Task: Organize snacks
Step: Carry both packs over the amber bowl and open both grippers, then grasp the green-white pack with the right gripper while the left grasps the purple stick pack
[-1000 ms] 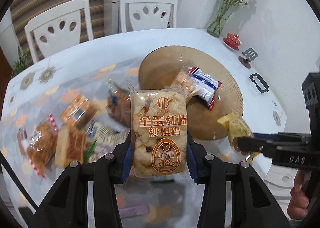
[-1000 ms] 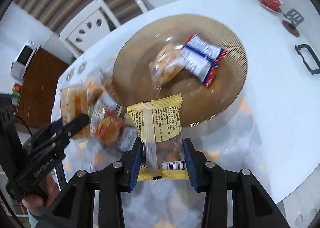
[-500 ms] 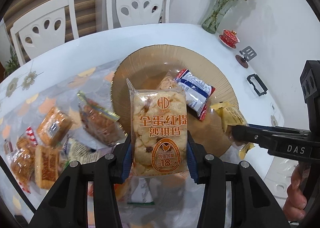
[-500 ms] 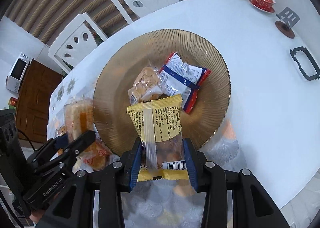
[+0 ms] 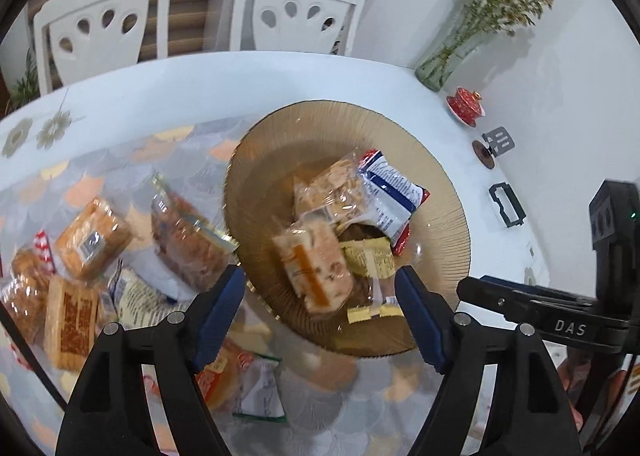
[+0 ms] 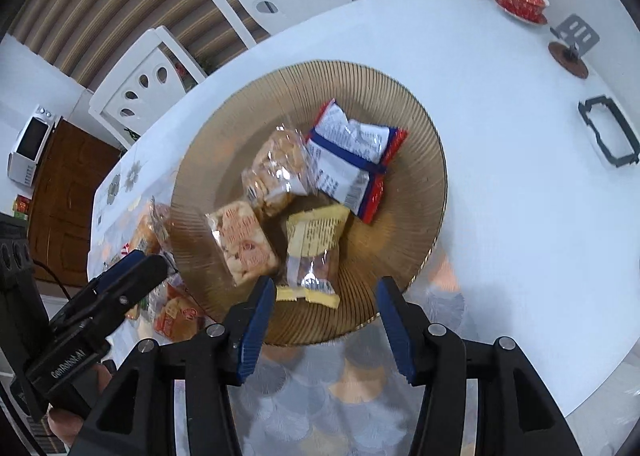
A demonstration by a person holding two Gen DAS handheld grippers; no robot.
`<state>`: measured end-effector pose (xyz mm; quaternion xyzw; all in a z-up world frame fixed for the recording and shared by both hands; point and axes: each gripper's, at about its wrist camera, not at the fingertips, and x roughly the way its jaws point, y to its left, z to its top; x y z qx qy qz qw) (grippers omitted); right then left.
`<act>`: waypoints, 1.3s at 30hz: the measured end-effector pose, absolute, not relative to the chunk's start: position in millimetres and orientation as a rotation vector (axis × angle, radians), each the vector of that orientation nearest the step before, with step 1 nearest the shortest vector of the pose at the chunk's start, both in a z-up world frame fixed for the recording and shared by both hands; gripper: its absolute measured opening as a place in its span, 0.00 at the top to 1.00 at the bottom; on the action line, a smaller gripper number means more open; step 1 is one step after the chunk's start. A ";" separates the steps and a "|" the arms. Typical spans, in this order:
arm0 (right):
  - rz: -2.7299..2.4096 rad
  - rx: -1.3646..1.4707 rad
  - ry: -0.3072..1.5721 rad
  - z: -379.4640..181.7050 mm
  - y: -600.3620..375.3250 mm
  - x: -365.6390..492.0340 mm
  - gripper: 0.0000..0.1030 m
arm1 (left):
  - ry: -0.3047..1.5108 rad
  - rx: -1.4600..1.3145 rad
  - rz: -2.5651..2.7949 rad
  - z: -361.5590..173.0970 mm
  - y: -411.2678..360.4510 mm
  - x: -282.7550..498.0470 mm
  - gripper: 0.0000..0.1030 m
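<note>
A ribbed amber plate holds several snack packets. The orange-printed pastry packet lies in it, a little blurred, below my left gripper. That gripper's jaws are opening and its blue pads stand clear of the packet. Beside it lies the yellow packet, under my right gripper, whose jaws are also opening with nothing pressed between them. Farther back in the plate are a clear cracker packet and a blue-and-white packet.
Several loose snack packets lie on the patterned cloth left of the plate. A glass vase, a red lidded cup, a small black stand and a black frame sit at the far right. Two white chairs stand behind the table.
Both grippers have opened and let go. The orange-printed packet and the yellow packet have dropped out of the jaws into the plate. Both hands moved in over the plate.
</note>
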<state>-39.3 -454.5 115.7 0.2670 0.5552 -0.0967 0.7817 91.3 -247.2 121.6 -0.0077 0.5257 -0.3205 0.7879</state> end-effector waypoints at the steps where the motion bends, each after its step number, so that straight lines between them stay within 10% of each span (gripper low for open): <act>1: -0.206 0.580 1.203 114.0 -454.0 -39.8 0.50 | 1.132 -0.025 -0.685 121.4 -243.1 90.1 0.26; 39: 0.029 0.414 1.356 78.3 -313.6 -44.2 0.50 | 1.217 -0.169 -0.329 71.1 -60.6 42.6 0.27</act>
